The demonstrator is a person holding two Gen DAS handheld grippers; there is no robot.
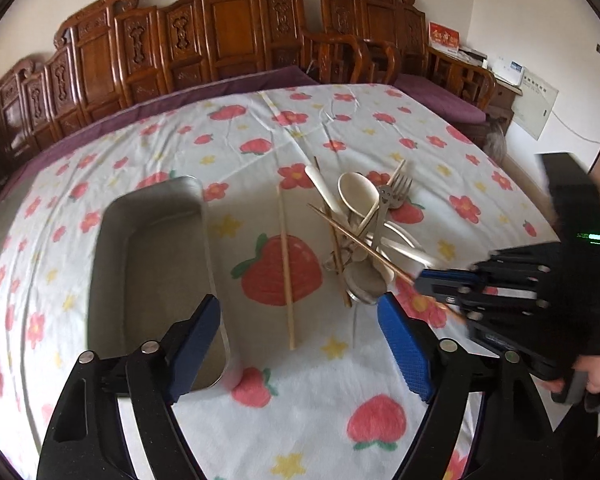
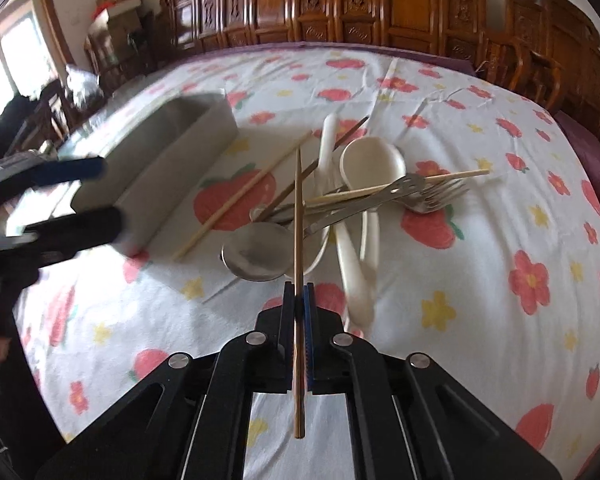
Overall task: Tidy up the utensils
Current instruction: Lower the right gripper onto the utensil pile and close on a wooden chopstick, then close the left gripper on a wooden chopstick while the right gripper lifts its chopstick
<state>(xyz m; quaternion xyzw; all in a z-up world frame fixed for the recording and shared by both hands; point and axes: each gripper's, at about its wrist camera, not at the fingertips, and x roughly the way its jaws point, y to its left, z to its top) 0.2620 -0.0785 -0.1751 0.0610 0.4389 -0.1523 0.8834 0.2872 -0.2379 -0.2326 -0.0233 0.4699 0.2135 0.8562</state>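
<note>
While the left tool waits open by the tray, the right tool clamps a chopstick bound for it.

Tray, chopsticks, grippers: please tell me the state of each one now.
Tray: empty, on the cloth.
Held chopstick: clamped in the right gripper.
Loose chopstick: flat, beside the tray.
Utensil pile: crossed, unsorted.
Left gripper: jaws open, empty.
</note>
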